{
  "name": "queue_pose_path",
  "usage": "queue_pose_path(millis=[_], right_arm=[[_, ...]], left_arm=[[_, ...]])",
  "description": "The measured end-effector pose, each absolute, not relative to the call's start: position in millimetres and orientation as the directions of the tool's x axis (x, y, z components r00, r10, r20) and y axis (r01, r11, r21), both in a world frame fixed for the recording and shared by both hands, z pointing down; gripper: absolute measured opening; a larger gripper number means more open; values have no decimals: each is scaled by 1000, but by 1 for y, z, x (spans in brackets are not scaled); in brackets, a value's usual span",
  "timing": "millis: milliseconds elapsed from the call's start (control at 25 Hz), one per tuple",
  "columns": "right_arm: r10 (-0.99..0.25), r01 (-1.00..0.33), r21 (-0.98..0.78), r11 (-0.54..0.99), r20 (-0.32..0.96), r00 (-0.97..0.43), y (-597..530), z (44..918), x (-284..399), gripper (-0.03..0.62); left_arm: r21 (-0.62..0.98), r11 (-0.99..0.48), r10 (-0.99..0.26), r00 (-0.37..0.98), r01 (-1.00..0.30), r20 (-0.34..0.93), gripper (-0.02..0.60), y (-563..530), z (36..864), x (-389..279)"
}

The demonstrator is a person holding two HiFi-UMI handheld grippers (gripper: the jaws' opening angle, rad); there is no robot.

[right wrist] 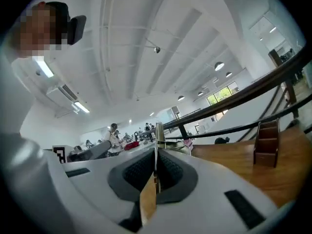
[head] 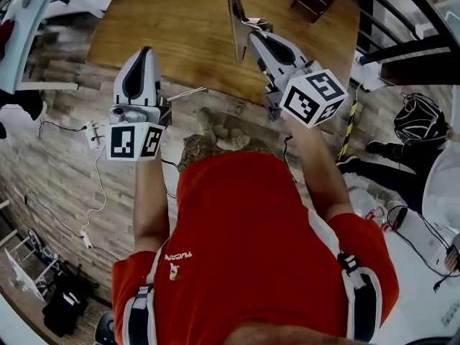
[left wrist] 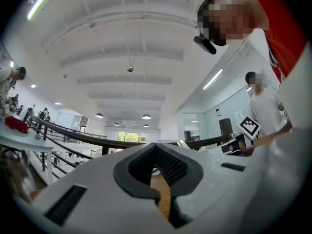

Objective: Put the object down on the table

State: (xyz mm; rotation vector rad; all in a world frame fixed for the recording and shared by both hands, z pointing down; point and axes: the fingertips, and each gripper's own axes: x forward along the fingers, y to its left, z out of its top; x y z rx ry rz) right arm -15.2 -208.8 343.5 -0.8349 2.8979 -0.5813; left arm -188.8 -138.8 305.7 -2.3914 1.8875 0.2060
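The thin metal piece (head: 237, 16), upper middle of the head view above the worktop (head: 180, 34), sits pinched by its lower end in the right gripper (head: 253, 40)'s closed fingers (right wrist: 178, 169) and looks stiff, light and slippery, best gripped across its flat faces; the left gripper (head: 146, 52) is closed and empty.
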Motion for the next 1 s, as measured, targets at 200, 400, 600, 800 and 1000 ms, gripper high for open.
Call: queue_pose_path(millis=[200,400,600,800,1000], right_arm=[[-564,-563,-395,726,127,-816,-245,380,-34,26],[-583,-621,-440,649,238,-777,-288,414,-65,26],[-582,-678,-461,572,355,-732,-314,455,-90,26],[-542,-705,-487,516,451,-709,-332,498,-97,26],[-513,-727,-523,445,516,-686,-351,530,-87,26]], left_arm=[[0,-292,-947,289,-956,-144,9,-182,325,-203],[6,-350,-930,346,-937,-126,9,-226,333,-235],[24,-415,-906,411,-910,-101,9,-251,346,-255],[38,-430,-901,426,-902,-87,9,-276,354,-260],[45,-438,-898,434,-898,-67,9,-296,358,-252]])
